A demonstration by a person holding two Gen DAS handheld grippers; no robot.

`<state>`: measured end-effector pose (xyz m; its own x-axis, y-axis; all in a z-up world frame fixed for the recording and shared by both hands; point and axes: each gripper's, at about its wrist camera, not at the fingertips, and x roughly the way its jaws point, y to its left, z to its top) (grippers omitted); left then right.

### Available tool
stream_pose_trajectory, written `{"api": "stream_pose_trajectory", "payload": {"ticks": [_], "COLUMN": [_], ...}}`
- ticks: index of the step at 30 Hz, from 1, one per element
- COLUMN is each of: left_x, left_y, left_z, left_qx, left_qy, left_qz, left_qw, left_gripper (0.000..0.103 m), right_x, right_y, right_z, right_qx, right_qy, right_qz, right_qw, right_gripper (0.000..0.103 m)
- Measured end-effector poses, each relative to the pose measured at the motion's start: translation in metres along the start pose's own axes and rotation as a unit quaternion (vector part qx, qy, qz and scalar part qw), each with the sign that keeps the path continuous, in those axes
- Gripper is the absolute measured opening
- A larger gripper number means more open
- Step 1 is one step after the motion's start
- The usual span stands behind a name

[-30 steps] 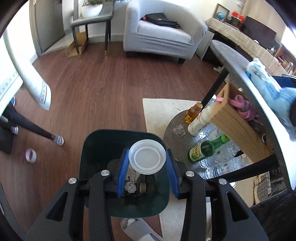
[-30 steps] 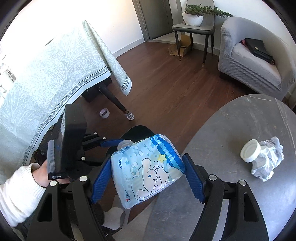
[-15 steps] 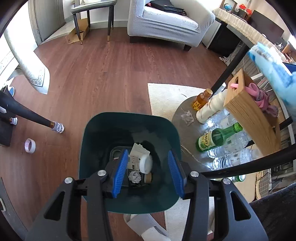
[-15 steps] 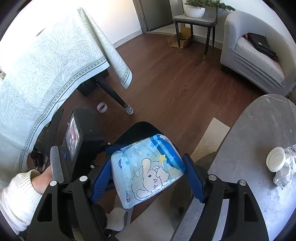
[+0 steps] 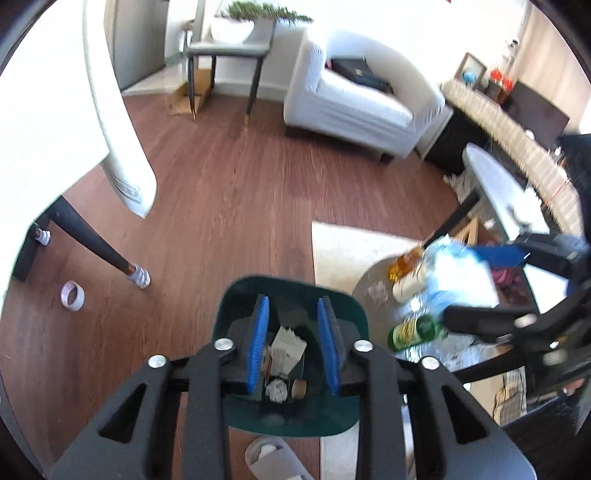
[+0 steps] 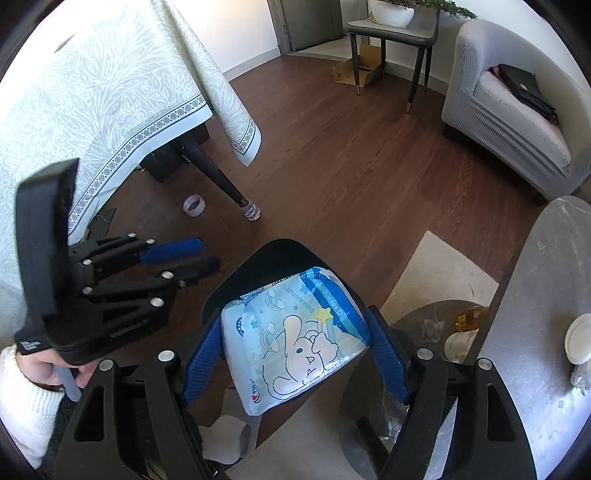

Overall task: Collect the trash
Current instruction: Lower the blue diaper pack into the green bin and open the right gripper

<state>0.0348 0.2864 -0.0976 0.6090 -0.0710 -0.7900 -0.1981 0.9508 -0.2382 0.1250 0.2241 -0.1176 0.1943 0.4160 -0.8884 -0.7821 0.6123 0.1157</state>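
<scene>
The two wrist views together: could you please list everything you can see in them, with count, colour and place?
trash bin: one, dark green, on the floor, holding paper scraps and a crumpled ball
tissue pack: one, light blue with a cartoon, above the bin
tape roll: one, pale, on the floor by the table leg
armchair: one, light grey, far side, a black bag on it
side table: one, dark-legged, bearing a planter
tablecloth: one, pale patterned, left
green bottle: one, lying on the low shelf
white lid: one, on the grey tabletop
left gripper: jaws just closing, nothing between
right gripper: jaws clamped on the pack
</scene>
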Motion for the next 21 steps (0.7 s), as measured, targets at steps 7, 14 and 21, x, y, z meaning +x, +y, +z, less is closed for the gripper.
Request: {"api": "stream_pose_trajectory", "payload": {"ticks": [7,14,21], "left_x": [-0.039,-0.064,-0.077], "left_y": [0.001,-0.006,-0.02], "left_z": [0.016,0.026,0.031], "left_qx": [-0.01,-0.004,0.005], "left_qy": [-0.057,-0.083,-0.096], "left_qz": [-0.005,-0.012,-0.02], "left_qw": [0.9983,0.9965,0.9952], "left_gripper": [0.014,0.007,0.005], "right_x": [0.024,0.058,0.089], "right_y": [0.024,0.038,0.043], "right_z": [-0.004,-0.009,-0.016], "right_qx": [-0.022,-0.029,-0.029], "right_qy": [0.02,0.051,0.071], "right_qz": [-0.002,0.005,0.008], "right_qw": [1.0,0.998,0.997], "right_gripper": [0.076,0.076,0.076]}}
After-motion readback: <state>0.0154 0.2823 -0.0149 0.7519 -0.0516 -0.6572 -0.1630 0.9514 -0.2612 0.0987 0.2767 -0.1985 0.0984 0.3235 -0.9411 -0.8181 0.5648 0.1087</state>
